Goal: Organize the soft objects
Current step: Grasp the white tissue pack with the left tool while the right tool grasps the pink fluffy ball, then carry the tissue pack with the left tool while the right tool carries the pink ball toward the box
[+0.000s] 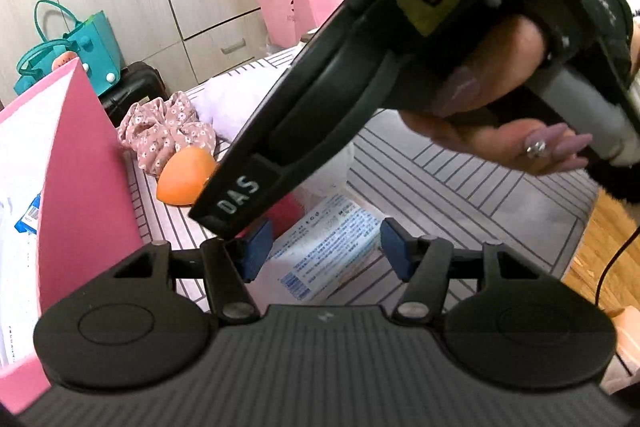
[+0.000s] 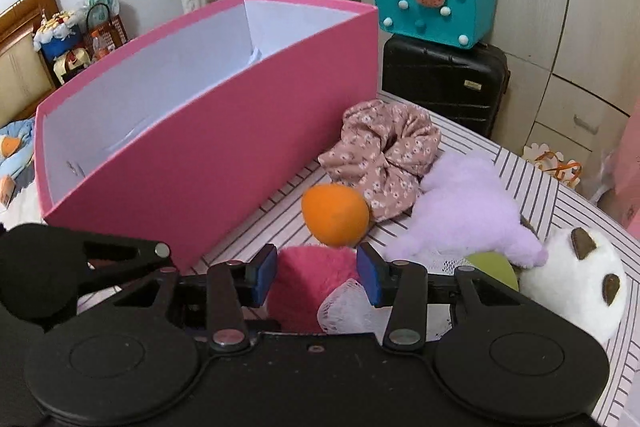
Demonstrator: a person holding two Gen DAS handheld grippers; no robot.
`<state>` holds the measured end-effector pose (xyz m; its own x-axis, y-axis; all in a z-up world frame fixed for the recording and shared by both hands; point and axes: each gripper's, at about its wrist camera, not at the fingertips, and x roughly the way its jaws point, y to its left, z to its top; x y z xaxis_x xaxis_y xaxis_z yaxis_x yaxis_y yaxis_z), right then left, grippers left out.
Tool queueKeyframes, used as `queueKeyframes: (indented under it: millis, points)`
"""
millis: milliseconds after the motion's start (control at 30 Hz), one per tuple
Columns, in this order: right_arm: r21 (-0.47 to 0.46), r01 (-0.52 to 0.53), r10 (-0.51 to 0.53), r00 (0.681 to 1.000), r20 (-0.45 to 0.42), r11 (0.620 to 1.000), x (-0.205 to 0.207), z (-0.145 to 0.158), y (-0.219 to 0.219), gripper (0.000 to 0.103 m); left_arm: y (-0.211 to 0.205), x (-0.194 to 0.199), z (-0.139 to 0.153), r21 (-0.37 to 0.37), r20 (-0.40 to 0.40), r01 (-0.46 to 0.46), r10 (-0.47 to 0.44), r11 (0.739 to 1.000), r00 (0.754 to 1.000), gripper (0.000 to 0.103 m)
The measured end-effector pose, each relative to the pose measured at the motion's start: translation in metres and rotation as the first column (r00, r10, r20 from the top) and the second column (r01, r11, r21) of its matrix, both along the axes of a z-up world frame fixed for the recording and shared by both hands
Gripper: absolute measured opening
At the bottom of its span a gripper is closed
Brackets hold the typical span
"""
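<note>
The right gripper (image 2: pixel 317 275) is pinching a fuzzy pink plush (image 2: pixel 308 281) right beside the pink box (image 2: pixel 224 163). The left gripper (image 1: pixel 326 251) is spread wide with nothing in it, hovering over a tissue pack (image 1: pixel 328 251).

The pink box (image 2: pixel 224 163) stands open-topped along the left edge of the striped surface (image 2: pixel 560 203), its tall wall barring passage that way; the orange sponge (image 2: pixel 335 214), floral scrunchie (image 2: pixel 384 155) and purple plush (image 2: pixel 468 211) crowd the middle, touching one another; the white plush (image 2: pixel 576 283) blocks the right edge; in the left wrist view the right gripper (image 1: pixel 360 75) crosses overhead; bare striped surface lies at the near right corner.
</note>
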<state>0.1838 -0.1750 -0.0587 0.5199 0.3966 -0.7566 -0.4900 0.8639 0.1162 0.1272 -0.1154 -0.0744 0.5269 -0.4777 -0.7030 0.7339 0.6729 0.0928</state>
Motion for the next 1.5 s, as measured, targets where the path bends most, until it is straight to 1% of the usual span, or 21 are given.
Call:
queueKeyframes:
  millis: [100, 233, 300, 400, 467, 500, 533, 567, 600, 633, 700, 833, 900, 1000, 1033, 1067, 1133, 1167, 1267, 1367, 1500]
  points:
    - [-0.002, -0.019, 0.019, 1.0, -0.024, 1.0, 0.003, 0.0, -0.001, 0.051, -0.004, 0.003, -0.001, 0.012, -0.018, 0.004, -0.004, 1.0, 1.0, 0.061]
    - [-0.007, -0.011, 0.01, 0.997, -0.073, 1.0, 0.014, -0.005, -0.004, 0.057, -0.011, 0.007, -0.003, 0.05, -0.035, 0.009, -0.007, 0.999, 0.999, 0.063]
    - [-0.004, 0.005, -0.005, 0.996, -0.089, 1.0, 0.018, -0.008, -0.008, 0.057, -0.012, 0.008, -0.005, 0.072, -0.037, 0.008, -0.005, 0.997, 0.999, 0.063]
    - [0.015, 0.014, -0.012, 0.995, -0.096, 1.0, 0.019, -0.01, -0.012, 0.057, -0.013, 0.013, -0.009, 0.077, -0.05, -0.014, 0.018, 0.997, 0.999, 0.064]
    - [0.022, 0.021, -0.019, 0.996, -0.083, 1.0, 0.017, -0.01, -0.012, 0.049, -0.01, 0.014, -0.009, 0.065, -0.065, -0.021, 0.025, 0.998, 0.998, 0.063]
    - [0.027, 0.023, -0.021, 0.997, -0.072, 0.999, 0.015, -0.009, -0.012, 0.046, -0.009, 0.015, -0.009, 0.06, -0.071, -0.019, 0.024, 0.998, 0.997, 0.061]
    - [0.035, 0.025, -0.023, 0.998, -0.061, 0.999, 0.013, -0.006, -0.013, 0.04, -0.008, 0.015, -0.008, 0.053, -0.076, -0.012, 0.016, 0.999, 0.997, 0.057]
    - [0.048, 0.031, -0.028, 0.998, -0.052, 0.998, 0.011, -0.003, -0.015, 0.028, -0.007, 0.015, -0.008, 0.047, -0.081, -0.008, 0.012, 0.999, 0.997, 0.055]
    - [0.065, 0.04, -0.037, 0.998, -0.043, 0.997, 0.009, 0.001, -0.017, 0.022, -0.005, 0.018, -0.008, 0.043, -0.088, -0.007, 0.011, 0.999, 0.996, 0.051]
    - [0.077, 0.046, -0.043, 0.998, -0.039, 0.996, 0.008, 0.004, -0.019, 0.009, -0.004, 0.018, -0.007, 0.041, -0.09, -0.007, 0.011, 0.999, 0.996, 0.049]
    - [0.089, 0.044, -0.041, 0.999, -0.036, 0.995, 0.005, 0.009, -0.021, 0.007, 0.0, 0.029, -0.009, 0.039, -0.09, -0.009, 0.013, 0.999, 0.996, 0.045]
    - [0.07, 0.046, -0.043, 0.998, -0.04, 0.996, -0.001, 0.009, -0.019, 0.007, 0.0, 0.025, -0.01, 0.035, -0.092, -0.011, 0.014, 0.999, 0.996, 0.043]
    - [0.046, 0.045, -0.043, 0.998, -0.046, 0.998, -0.002, 0.005, -0.017, 0.007, 0.001, 0.026, -0.011, 0.035, -0.096, -0.015, 0.018, 0.999, 0.995, 0.042]
    - [0.031, 0.057, -0.056, 0.998, -0.031, 0.998, -0.004, 0.003, -0.017, 0.012, 0.003, 0.03, -0.013, 0.032, -0.105, -0.034, 0.038, 0.999, 0.994, 0.042]
    - [0.032, 0.054, -0.053, 0.998, -0.029, 0.998, -0.004, 0.004, -0.017, 0.02, 0.005, 0.031, -0.012, 0.029, -0.112, -0.045, 0.048, 0.999, 0.993, 0.043]
    - [0.031, 0.051, -0.05, 0.998, -0.029, 0.998, -0.004, 0.004, -0.017, 0.033, 0.006, 0.032, -0.013, 0.027, -0.118, -0.05, 0.053, 0.998, 0.992, 0.043]
    - [0.027, 0.026, -0.025, 0.999, -0.035, 0.999, -0.004, 0.003, -0.015, 0.045, 0.006, 0.032, -0.014, 0.028, -0.121, -0.059, 0.062, 0.998, 0.991, 0.043]
    - [0.021, 0.014, -0.014, 0.999, -0.038, 1.0, -0.004, 0.002, -0.013, 0.048, 0.006, 0.034, -0.016, 0.029, -0.122, -0.06, 0.063, 0.998, 0.99, 0.043]
    - [-0.002, -0.001, 0.001, 0.999, -0.05, 1.0, -0.002, -0.005, -0.007, 0.053, 0.004, 0.039, -0.018, 0.033, -0.136, -0.061, 0.065, 0.998, 0.989, 0.044]
    - [-0.02, 0.022, -0.024, 0.997, -0.067, 1.0, 0.006, -0.011, -0.003, 0.054, 0.003, 0.04, -0.019, 0.028, -0.138, -0.057, 0.06, 0.998, 0.989, 0.044]
    - [-0.03, 0.025, -0.028, 0.997, -0.071, 0.999, 0.011, -0.017, 0.0, 0.054, 0.0, 0.043, -0.022, 0.024, -0.127, -0.05, 0.052, 0.998, 0.991, 0.048]
